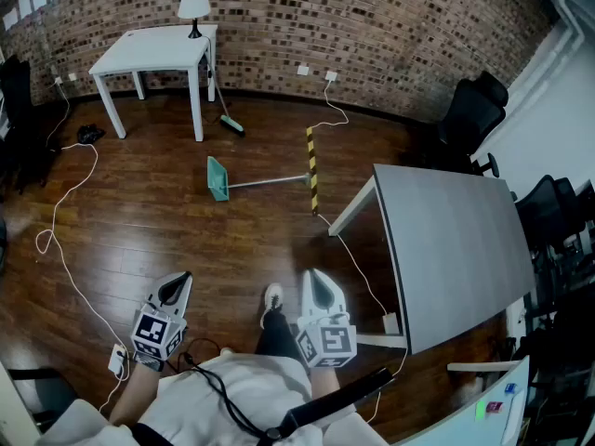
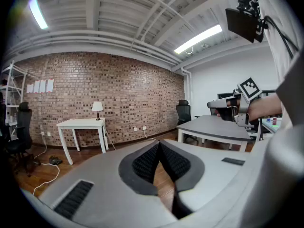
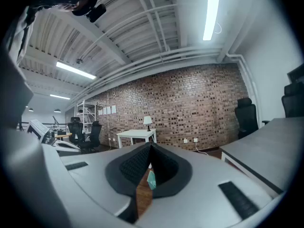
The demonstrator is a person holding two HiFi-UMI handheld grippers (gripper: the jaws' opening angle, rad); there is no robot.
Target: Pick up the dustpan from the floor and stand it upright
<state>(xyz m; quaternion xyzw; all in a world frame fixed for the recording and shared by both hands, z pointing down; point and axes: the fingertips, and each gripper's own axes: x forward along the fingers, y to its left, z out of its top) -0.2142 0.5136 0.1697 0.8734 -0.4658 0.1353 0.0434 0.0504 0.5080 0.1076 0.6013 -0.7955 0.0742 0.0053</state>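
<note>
I hold my left gripper [image 1: 178, 288] at 7 o'clock of the head view and my right gripper [image 1: 318, 284] at 5 o'clock, side by side and apart. Both point toward 12 o'clock, tipped slightly below level. Each gripper's jaws are closed together, tips meeting, nothing gripped between them.

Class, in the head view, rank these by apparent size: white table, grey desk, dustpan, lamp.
1. grey desk (nearest the camera, so flattered)
2. white table
3. dustpan, handle included
4. lamp
</note>
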